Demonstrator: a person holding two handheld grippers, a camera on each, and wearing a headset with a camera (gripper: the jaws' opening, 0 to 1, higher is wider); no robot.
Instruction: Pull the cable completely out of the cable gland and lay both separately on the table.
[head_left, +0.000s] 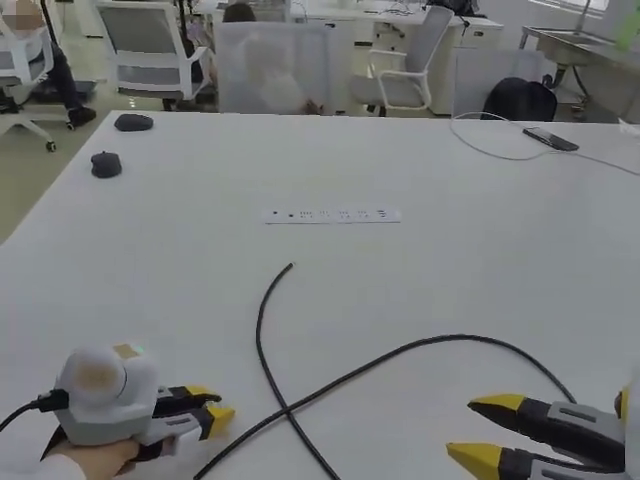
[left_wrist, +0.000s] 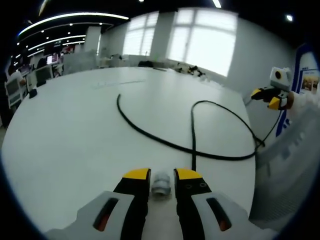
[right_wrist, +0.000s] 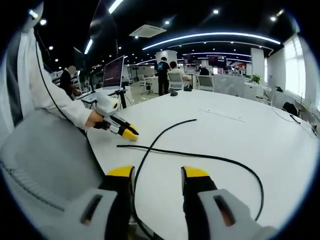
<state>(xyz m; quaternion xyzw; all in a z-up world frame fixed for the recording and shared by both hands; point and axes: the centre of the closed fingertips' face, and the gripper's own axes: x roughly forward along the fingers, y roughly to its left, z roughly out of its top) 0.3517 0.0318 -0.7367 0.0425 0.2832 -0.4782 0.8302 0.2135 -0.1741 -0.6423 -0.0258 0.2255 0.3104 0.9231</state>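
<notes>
A long black cable (head_left: 400, 350) lies in a loose loop on the white table (head_left: 450, 250), crossing itself near the front edge; one free end (head_left: 291, 265) points away from me. In the left gripper view the cable (left_wrist: 150, 134) lies ahead, apart from the jaws. My left gripper (head_left: 222, 415) rests at the front left. Its jaws (left_wrist: 161, 174) stand shut on a small pale cable gland (left_wrist: 161, 184). My right gripper (head_left: 480, 430) sits at the front right, open. In the right gripper view the cable (right_wrist: 200, 156) runs down past the gap of the open right gripper (right_wrist: 157, 172).
A white power strip (head_left: 331, 215) lies mid-table. Two dark mice (head_left: 106, 164) (head_left: 133, 122) sit at the far left. At the far right lie a phone (head_left: 549, 138) and a thin white lead. Office chairs and a black bag (head_left: 520, 100) stand beyond the table.
</notes>
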